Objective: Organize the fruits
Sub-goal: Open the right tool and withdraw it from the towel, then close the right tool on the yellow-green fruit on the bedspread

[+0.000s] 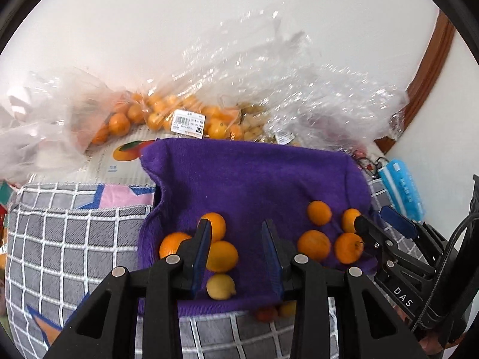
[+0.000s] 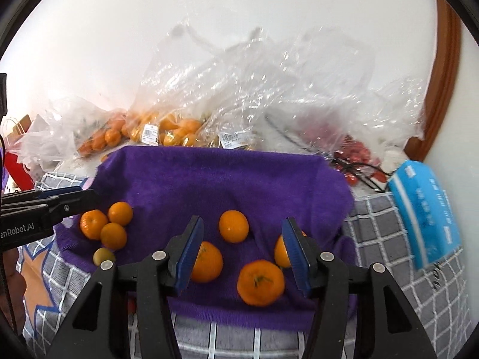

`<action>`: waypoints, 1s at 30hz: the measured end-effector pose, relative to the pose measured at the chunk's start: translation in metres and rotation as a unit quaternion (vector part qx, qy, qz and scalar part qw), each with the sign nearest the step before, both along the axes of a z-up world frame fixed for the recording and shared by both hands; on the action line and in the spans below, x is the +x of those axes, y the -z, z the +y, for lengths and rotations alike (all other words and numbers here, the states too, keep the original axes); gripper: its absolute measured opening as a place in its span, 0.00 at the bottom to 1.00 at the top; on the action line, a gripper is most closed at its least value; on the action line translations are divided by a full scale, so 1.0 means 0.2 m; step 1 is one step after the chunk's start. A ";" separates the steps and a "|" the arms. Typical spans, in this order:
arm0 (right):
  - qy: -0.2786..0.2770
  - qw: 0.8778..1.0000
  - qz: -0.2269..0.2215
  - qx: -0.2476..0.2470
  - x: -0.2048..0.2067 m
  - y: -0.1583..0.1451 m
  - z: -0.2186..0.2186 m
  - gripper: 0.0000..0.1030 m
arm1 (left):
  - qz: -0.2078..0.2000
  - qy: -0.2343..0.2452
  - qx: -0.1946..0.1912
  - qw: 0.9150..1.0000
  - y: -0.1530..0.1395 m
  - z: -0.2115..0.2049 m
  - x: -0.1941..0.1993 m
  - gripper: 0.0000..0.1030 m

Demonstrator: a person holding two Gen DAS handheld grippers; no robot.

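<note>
Blurred red fruit [image 2: 353, 152] behind plastic

A grey checked blanket [image 2: 398, 239] covers the surface, with a blue tissue pack [image 2: 425, 212] lying at its right edge, a brown wooden frame [image 2: 443, 68] against the white wall [image 2: 149, 30] behind.

Each fisheye camera sat behind its own black two-finger gripper, looking steeply down and forward, close over the purple fleecy cloth [image 1: 254, 176]. Both views shared that cloth, the loose oranges [image 2: 233, 226] and the crinkled clear plastic bags [image 2: 254, 89], somewhat blurred, against the wall.
</note>
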State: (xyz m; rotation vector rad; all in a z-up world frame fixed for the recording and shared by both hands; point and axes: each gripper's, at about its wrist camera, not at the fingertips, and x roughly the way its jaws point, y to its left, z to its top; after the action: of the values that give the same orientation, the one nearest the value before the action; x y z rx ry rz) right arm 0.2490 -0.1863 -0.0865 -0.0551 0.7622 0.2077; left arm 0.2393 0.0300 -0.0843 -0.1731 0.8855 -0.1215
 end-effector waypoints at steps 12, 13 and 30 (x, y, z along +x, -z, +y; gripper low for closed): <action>0.023 0.999 -0.023 0.009 -0.34 -0.10 -0.05 0.53 | -0.035 -0.015 -0.010 0.999 -0.10 0.05 -0.38 0.32; 0.021 1.000 -0.020 0.010 -0.36 -0.10 -0.05 0.53 | -0.036 -0.015 -0.010 0.999 -0.10 0.05 -0.40 0.32; -0.013 0.999 0.019 0.023 -0.57 0.03 0.11 0.52 | -0.023 -0.034 0.006 0.999 0.01 0.19 -0.66 0.32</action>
State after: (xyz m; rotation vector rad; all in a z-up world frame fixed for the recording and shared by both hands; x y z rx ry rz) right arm 0.1354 -0.1633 -0.0935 -0.0182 0.7948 0.2507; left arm 0.1073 0.0687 -0.0863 -0.1889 0.8327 -0.0571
